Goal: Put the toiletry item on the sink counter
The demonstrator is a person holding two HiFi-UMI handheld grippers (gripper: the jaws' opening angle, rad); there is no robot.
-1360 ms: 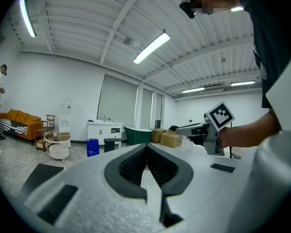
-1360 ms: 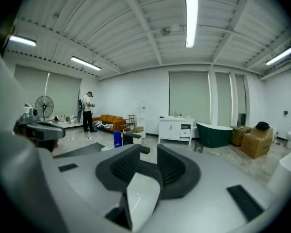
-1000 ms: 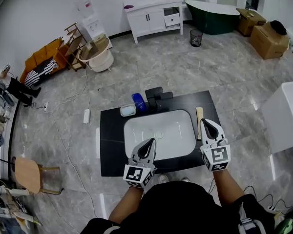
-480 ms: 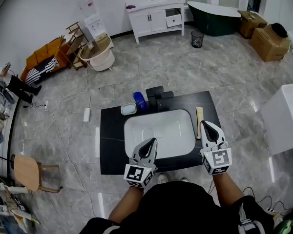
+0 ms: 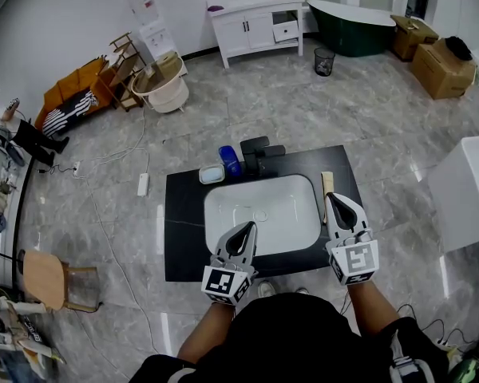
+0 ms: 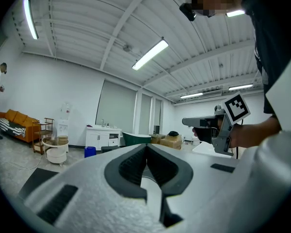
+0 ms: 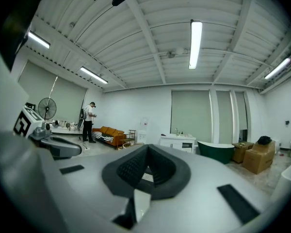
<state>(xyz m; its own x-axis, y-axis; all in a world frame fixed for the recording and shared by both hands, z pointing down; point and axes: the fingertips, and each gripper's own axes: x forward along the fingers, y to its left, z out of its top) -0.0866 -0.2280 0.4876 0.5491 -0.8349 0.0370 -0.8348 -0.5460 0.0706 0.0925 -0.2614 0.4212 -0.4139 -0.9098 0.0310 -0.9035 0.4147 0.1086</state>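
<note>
A black counter [image 5: 184, 230] with a white sink basin [image 5: 259, 214] lies below me in the head view. A cream tube-like toiletry item [image 5: 326, 183] lies on the counter just right of the basin. At the back edge stand a blue bottle [image 5: 229, 161], a pale soap dish [image 5: 211, 174] and a black faucet [image 5: 258, 154]. My left gripper [image 5: 246, 227] [image 6: 146, 147] hangs over the basin's front rim, shut and empty. My right gripper [image 5: 333, 198] [image 7: 146, 149] is shut and empty too, its tip just short of the cream item.
A white vanity cabinet [image 5: 255, 18], a green bathtub [image 5: 347, 14], a bin [image 5: 322, 61] and cardboard boxes [image 5: 439, 66] line the far wall. A white box [image 5: 467, 186] stands at the right. A wooden chair [image 5: 44, 282], a floor power strip [image 5: 142, 184] and a person [image 5: 8, 126] are at the left.
The view has drifted a little, so the counter sits slightly lower in the picture. Both grippers keep almost the same places and stay shut.
</note>
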